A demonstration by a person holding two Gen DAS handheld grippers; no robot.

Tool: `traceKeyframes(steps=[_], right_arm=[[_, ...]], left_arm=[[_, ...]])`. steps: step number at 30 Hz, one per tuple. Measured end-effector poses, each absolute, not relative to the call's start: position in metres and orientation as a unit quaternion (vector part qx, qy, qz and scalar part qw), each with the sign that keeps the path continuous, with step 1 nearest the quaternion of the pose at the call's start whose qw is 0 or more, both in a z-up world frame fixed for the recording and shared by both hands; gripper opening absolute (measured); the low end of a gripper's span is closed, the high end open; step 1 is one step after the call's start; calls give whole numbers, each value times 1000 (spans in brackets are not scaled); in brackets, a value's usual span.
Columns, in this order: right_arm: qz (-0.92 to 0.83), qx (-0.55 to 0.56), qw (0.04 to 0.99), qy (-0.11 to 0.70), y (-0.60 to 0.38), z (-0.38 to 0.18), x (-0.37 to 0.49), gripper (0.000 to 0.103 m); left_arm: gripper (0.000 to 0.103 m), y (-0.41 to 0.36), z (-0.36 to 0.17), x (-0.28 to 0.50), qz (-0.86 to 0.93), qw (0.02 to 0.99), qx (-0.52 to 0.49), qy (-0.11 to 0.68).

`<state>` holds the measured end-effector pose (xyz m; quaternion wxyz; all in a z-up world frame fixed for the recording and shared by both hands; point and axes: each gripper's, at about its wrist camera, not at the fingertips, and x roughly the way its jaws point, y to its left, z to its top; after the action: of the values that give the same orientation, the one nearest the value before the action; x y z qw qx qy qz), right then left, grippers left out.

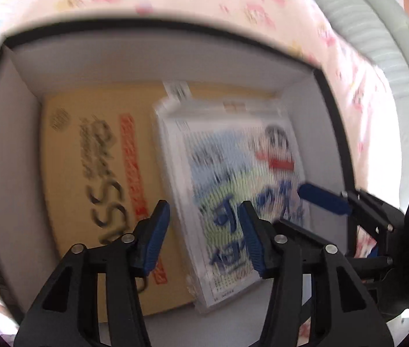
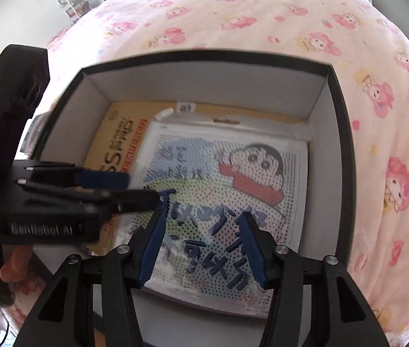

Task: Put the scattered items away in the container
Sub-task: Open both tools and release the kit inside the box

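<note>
Both tools, left tool and right tool, hang released over the box; withdraw straight up, leaving the cartoon packet flat.

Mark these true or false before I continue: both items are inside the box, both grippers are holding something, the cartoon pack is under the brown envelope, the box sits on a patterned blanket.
1. Both items lie inside the box: true.
2. Left gripper and right gripper hold something: false, both are open and empty.
3. The cartoon pack is under the brown envelope: false, it lies on top.
4. The box sits on a pink patterned blanket: true.
</note>
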<state>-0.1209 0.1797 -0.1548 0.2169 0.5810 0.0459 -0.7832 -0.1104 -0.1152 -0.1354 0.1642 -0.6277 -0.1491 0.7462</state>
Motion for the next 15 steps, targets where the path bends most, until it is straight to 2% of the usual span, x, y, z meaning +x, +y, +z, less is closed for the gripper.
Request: traceKeyframes(steps=[4, 6, 9, 11, 13, 15], right_arm=[[-797, 563, 207, 67, 169, -140, -150, 47], [-790, 575, 201, 66, 163, -147, -167, 40], [-773, 602, 196, 50, 159, -158, -195, 34], [-770, 607, 190, 44, 156, -163, -206, 34], [-769, 612, 178, 35, 155, -172, -216, 34], [-767, 618, 173, 27, 154, -176, -222, 34]], left_arm=[[42, -142, -120, -138, 770, 117, -612, -138], [33, -148, -127, -157, 763, 108, -623, -132], [30, -136, -137, -172, 759, 113, -629, -122], [30, -143, -140, -173, 759, 110, -631, -120], [30, -107, -157, -189, 756, 117, -632, -124], [28, -117, -155, -187, 753, 124, -632, -134]])
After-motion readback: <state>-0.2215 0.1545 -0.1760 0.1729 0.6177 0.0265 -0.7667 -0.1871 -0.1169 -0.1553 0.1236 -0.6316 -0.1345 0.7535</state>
